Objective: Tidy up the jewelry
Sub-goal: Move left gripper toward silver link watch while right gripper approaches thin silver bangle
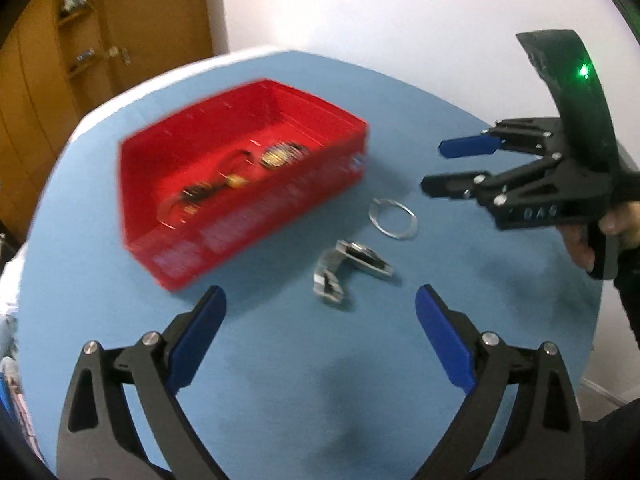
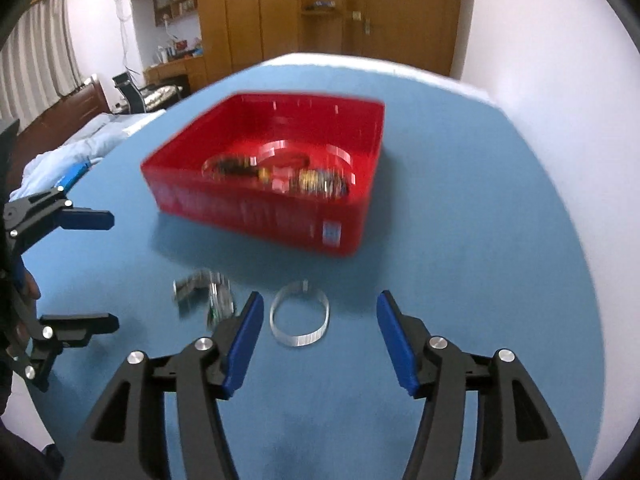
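A red plastic bin (image 1: 256, 216) (image 2: 256, 216) stands on the blue table and holds several pieces of jewelry (image 1: 280, 155) (image 2: 316, 180). On the table in front of it lie a silver metal watch (image 1: 348, 270) (image 2: 208, 294) and a thin silver bangle (image 1: 394, 218) (image 2: 300, 314). My left gripper (image 1: 320, 300) (image 2: 108, 272) is open above the table, with nothing between its fingers; the watch lies just beyond them. My right gripper (image 2: 320, 306) (image 1: 432, 166) is open too and holds nothing; the bangle lies near its left fingertip.
The blue table (image 1: 300, 380) (image 2: 480, 240) is round and its edge falls off close by on all sides. A white wall is to the right, wooden cupboards (image 2: 280, 8) stand behind, and a bed with pale bedding (image 2: 80, 140) is at the left.
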The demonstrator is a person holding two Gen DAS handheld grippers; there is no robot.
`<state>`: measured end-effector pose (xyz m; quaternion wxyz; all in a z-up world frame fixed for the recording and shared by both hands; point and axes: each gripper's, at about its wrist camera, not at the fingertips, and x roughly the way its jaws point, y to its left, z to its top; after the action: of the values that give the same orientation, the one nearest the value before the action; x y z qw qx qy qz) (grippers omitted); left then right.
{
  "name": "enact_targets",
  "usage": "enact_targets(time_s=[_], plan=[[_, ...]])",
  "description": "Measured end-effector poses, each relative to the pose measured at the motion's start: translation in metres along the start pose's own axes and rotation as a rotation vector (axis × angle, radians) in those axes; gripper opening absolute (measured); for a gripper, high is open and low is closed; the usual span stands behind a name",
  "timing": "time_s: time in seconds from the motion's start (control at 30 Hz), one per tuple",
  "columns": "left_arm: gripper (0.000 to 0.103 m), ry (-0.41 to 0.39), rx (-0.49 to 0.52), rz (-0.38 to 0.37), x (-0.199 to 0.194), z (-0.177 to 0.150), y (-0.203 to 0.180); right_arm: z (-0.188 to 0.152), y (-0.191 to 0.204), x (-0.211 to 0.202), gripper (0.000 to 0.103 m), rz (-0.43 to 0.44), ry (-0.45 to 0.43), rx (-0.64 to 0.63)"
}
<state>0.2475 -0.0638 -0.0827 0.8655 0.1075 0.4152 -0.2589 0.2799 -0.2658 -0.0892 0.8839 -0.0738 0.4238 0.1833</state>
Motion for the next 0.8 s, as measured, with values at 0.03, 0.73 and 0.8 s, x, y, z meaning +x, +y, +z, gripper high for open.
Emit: enact_targets(time_s=[0.03,0.73,0.8], plan=[[0.095,0.009,0.005,-0.005,0.006,-0.002,-0.005,-0.004,0.001,0.003,0.059,0.004,0.01,0.003],[0.095,0.112,-0.024,-0.003,0.085,0.003,-0.001,-0.005,0.007,0.065,0.061,0.042,0.086,-0.039],[0.095,0.109,-0.02,-0.002,0.086,0.004,-0.002,-0.003,0.001,0.065,0.052,0.052,0.087,-0.038]])
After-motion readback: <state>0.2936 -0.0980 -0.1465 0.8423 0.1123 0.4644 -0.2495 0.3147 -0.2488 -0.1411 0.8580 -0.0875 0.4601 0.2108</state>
